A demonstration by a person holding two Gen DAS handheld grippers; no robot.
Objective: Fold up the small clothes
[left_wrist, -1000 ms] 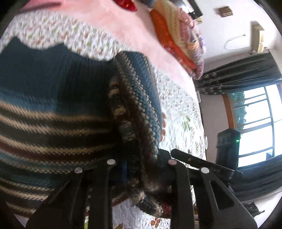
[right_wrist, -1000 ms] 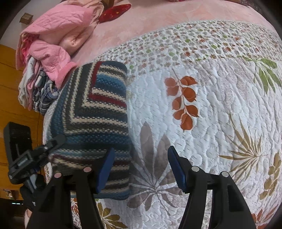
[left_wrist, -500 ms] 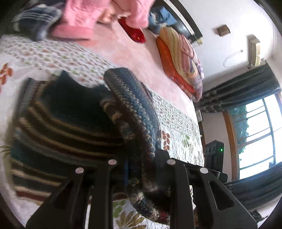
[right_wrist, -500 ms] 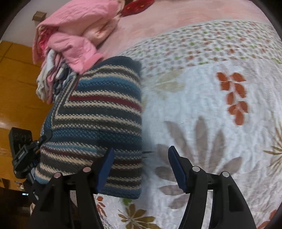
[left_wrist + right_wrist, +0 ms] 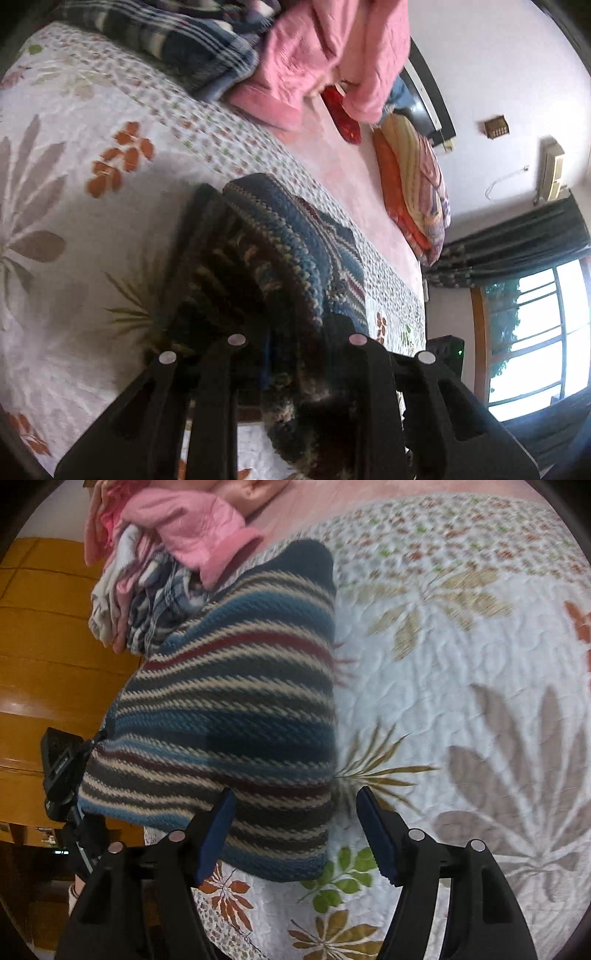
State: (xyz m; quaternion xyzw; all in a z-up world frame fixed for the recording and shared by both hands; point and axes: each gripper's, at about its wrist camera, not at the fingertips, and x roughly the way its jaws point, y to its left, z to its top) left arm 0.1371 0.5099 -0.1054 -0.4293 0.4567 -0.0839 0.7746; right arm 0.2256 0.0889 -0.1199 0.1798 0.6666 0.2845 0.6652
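The left gripper (image 5: 295, 354) is clenching a bunched edge of the striped knit sweater (image 5: 229, 701), which is hanging folded over the quilt (image 5: 461, 646). The right gripper (image 5: 295, 830) is standing released at the sweater's 6 o'clock. The knit is looking thick, soft and heavy; I would be pinching doubled edges. Toward 11 o'clock the clothes pile (image 5: 162, 554) is lying. No writing is readable.

Left gripper (image 5: 295, 354), lower centre of frame: fingers clamped on a thick knit fold. Right gripper (image 5: 295, 830), lower centre: jaws spread wide, nothing between them.
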